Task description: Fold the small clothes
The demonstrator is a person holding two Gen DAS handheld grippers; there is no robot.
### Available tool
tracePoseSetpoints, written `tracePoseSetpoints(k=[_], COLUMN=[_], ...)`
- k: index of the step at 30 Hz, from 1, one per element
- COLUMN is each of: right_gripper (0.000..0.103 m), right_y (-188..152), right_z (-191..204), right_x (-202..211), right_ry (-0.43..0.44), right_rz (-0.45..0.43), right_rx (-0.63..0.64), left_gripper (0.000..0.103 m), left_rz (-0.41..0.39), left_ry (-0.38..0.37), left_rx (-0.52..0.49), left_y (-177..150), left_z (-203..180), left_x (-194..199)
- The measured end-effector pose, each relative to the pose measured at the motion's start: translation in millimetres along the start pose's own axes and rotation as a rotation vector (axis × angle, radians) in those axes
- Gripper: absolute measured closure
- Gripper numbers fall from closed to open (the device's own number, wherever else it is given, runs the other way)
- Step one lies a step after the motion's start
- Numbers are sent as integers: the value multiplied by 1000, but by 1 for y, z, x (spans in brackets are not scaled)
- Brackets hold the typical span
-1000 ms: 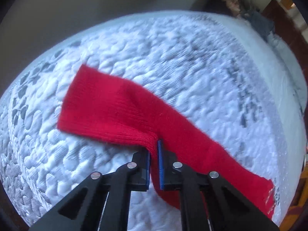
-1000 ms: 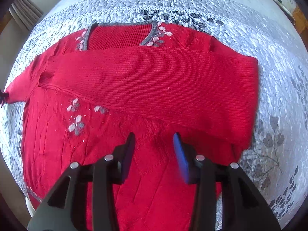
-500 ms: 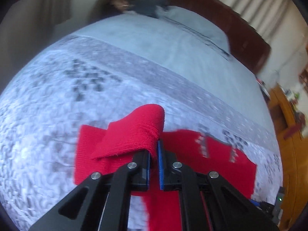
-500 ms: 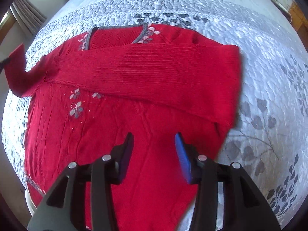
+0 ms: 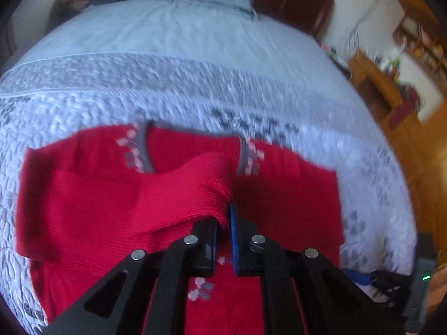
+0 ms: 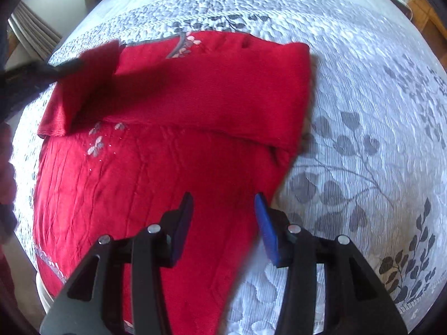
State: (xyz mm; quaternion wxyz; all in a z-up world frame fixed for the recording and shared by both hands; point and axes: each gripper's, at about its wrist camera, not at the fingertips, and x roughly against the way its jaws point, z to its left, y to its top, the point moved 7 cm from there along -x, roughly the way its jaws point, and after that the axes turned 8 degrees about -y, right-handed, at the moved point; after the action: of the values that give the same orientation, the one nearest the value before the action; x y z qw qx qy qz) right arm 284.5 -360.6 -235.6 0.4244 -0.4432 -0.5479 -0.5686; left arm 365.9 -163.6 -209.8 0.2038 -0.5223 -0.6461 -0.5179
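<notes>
Quilted grey-and-white bedspread covers the bed; on it lies the red sweater, front up, one sleeve already folded across the chest. My left tongs are clenched on the cuff of the other sleeve, lifted above the sweater's chest near the grey neckline. My right tongs hover over the lower body; their jaws have just been opening, nothing between them. Wooden furniture stands beside the bed.
</notes>
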Motion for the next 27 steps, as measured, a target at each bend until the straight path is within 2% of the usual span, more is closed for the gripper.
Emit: tracePoseSetpoints(k=[3,6,7,8,10,13,16,18,19,21,25,27], right_gripper=[51,51,51,51,51,51,51,49,49,47,49,55], right_y=[-4,-7,-8,-9,-9,-12,-16,-17,-17,-16,-7,9], right_z=[2,8,11,14,21,33,46,49,50,53,60,75], right_x=[-2,-6,-6,-6,-6,-7,-16,-25,-31,-34,-31,-16], right_ry=[7,9,9,15,47,59,57,24,8,-6,-41,6], right_rz=[6,12,13,12,15,24,54,81,97,115,167,149], right_rx=[2,19,25,27,27,36,60,75,79,83,84,77], left_gripper=[92,64,48,36,35,35,39,41,41,41,40,41], left_rz=[50,98,93,82,62,65,95,126,148,210,202,203], left_ry=[28,-19,-24,-26,-14,102,232,258,268,229,201,184], left_rx=[-30,-41,-54,-73,-91,-59,16,59,79,132,131,147], left_y=[-17,-33,-36,-40,-45,-48,-56,-60,-64,-76,-75,-74], left_z=[-3,-8,-8,-8,2,46,112,141,153,175,179,180], left_x=[-18,-5,4,18,44,67,72,68,63,47,48,53])
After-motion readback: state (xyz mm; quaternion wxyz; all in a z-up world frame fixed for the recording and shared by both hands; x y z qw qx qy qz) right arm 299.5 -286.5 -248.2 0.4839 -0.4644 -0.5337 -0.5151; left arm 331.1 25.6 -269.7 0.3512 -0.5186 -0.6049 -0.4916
